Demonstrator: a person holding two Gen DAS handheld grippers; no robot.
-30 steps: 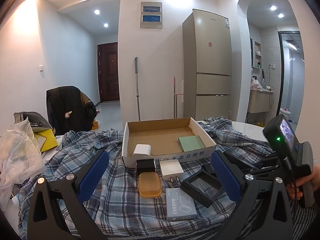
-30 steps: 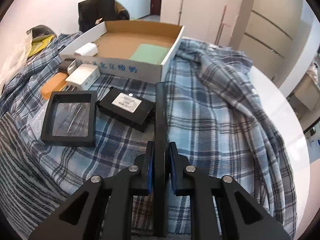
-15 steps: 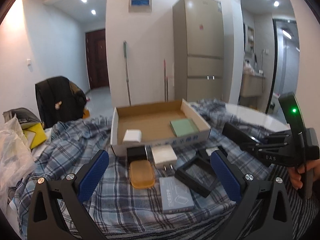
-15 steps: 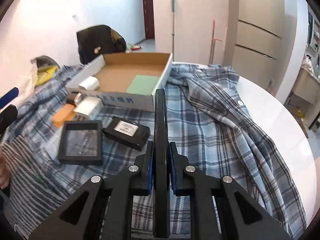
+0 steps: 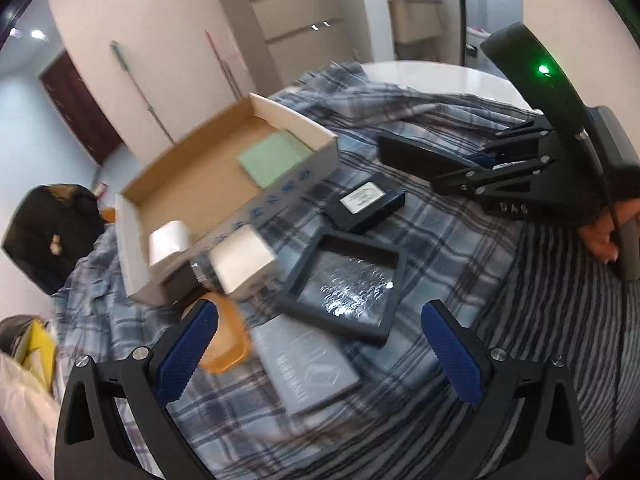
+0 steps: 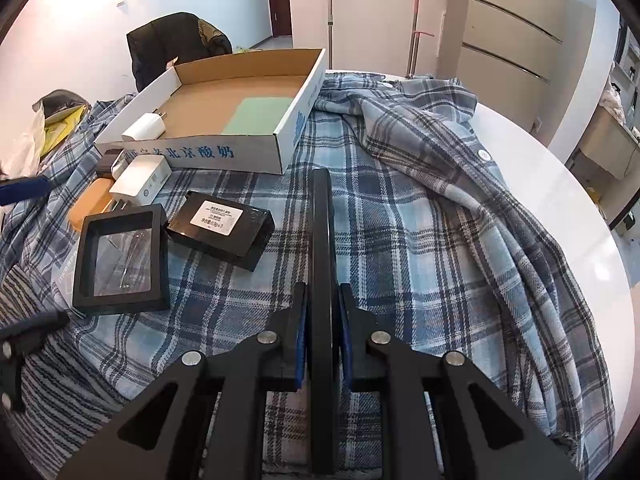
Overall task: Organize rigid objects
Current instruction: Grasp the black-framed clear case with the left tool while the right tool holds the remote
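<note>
My right gripper [image 6: 322, 312] is shut on a thin black flat case [image 6: 321, 216], held on edge above the plaid cloth; it also shows in the left wrist view [image 5: 416, 158]. My left gripper [image 5: 320, 332] is open and empty above a grey box [image 5: 308, 368] and a black display frame [image 5: 348, 280]. A cardboard box [image 6: 224, 152] holds a white charger [image 6: 145, 128] and a green card [image 6: 260, 114]. Outside it lie a white adapter [image 6: 140, 180], an orange soap-like block [image 6: 90, 204], a black labelled box [image 6: 222, 228] and the frame [image 6: 120, 260].
A blue plaid shirt [image 6: 460, 200] covers a round white table [image 6: 580, 200]. A small black block [image 5: 182, 280] sits by the cardboard box. A chair with a dark jacket [image 6: 176, 44] stands behind. Bags [image 5: 28, 360] lie at the left edge.
The left gripper has tilted and dropped closer over the grey box and display frame. The right gripper, still holding the case, has risen a little.
</note>
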